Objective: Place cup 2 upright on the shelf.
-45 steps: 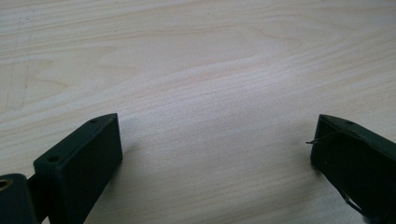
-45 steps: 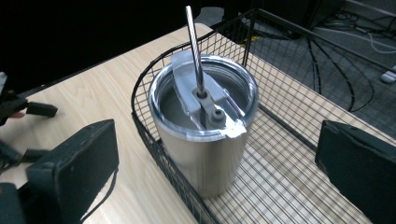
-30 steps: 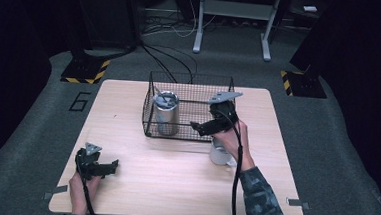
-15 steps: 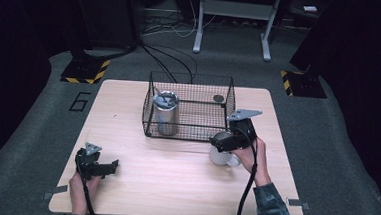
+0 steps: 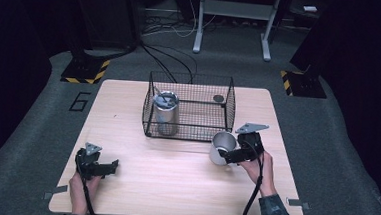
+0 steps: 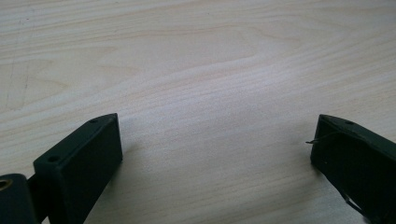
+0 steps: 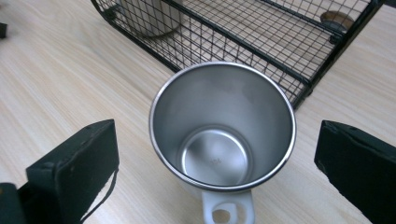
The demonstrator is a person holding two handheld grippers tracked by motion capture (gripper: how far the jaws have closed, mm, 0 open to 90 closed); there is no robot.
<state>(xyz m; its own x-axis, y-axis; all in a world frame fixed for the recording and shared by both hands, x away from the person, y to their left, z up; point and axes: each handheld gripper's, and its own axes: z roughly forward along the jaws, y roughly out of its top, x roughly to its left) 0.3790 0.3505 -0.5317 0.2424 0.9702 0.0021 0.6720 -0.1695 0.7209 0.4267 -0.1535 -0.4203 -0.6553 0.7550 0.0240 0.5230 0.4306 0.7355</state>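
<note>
mug point(image 7: 222, 140): shiny silver steel, white handle
basket point(image 5: 188, 107): black wire mesh
worktop point(image 5: 173, 186): pale wood grain
floor blocks point(image 5: 85, 70): yellow-black diagonal stripes

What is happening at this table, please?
A person holds tongs in each hand. The right tongs are open around an empty steel mug standing upright just in front of a wire basket, not gripping it. Inside the basket stands a metal can. The left tongs rest open over bare table.

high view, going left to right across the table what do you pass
left gripper → metal canister in the wire basket → small round lid on the basket floor → steel mug → right gripper
</note>
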